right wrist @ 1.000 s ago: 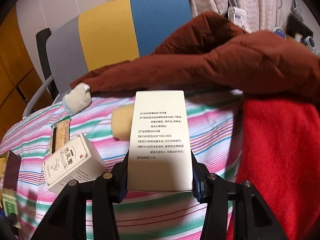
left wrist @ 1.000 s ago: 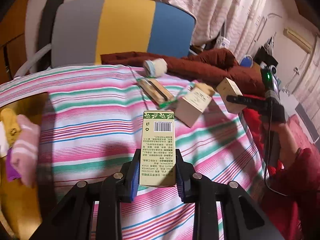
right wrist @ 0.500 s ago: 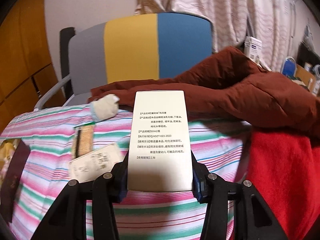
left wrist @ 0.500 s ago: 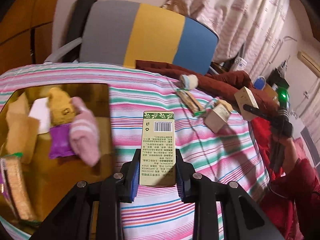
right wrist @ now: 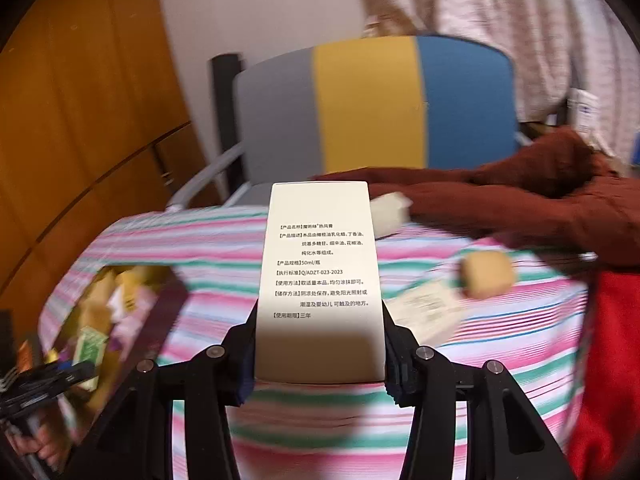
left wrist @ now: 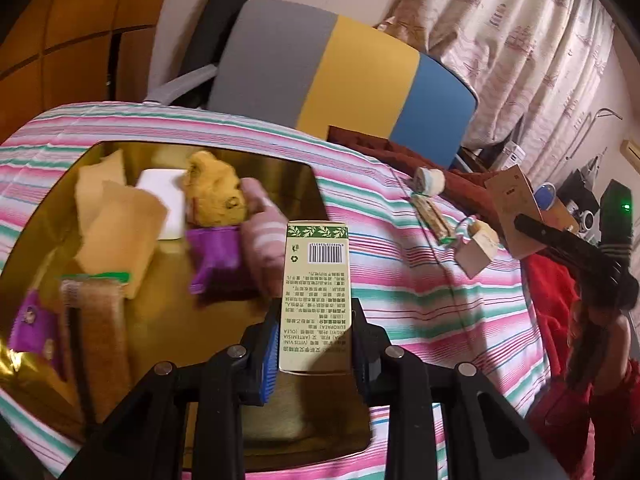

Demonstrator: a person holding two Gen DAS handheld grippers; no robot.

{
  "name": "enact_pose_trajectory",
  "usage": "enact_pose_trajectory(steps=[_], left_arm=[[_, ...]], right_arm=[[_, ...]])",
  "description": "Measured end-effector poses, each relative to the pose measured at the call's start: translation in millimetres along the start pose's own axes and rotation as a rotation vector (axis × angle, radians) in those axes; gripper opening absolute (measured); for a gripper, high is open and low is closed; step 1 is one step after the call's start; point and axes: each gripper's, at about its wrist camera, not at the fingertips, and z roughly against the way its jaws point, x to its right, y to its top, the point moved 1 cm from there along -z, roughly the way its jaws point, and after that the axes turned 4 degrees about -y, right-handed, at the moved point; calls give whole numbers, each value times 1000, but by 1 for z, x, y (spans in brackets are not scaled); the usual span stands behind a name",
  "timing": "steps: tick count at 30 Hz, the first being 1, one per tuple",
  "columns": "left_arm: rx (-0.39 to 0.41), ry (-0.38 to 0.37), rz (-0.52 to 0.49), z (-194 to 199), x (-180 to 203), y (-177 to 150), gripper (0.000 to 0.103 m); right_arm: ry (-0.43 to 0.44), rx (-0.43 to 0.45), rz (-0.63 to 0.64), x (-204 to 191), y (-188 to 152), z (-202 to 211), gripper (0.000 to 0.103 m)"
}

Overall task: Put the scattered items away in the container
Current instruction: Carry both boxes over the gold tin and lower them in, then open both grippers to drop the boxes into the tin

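Left tongs (left wrist: pixel 314 344) clamp your green box (left wrist: pixel 316 292) upright over the container (left wrist: pixel 316 184); right tongs (right wrist: pixel 320 354), clamping the white box (right wrist: pixel 318 280), are farther away.

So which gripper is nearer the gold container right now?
Left. The left gripper, shut on the green box, hangs over the gold container; the right gripper, holding the white box, is over the striped cloth beside it.
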Motion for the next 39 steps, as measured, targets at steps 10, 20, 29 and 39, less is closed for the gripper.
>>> enact_pose_trajectory(steps=[10, 20, 29, 39], left_arm=[[-17, 35, 54, 14, -37, -9, 29], [-65, 118, 72, 11, -68, -15, 30], [-59, 81, 167, 17, -86, -19, 38], [-1, 57, 222, 35, -85, -17, 52]], right_arm=[[235, -113, 58, -123, -29, -21, 50], [308, -213, 167, -203, -54, -40, 50], [291, -263, 192, -227, -66, -57, 50], [323, -234, 173, -222, -65, -49, 55]])
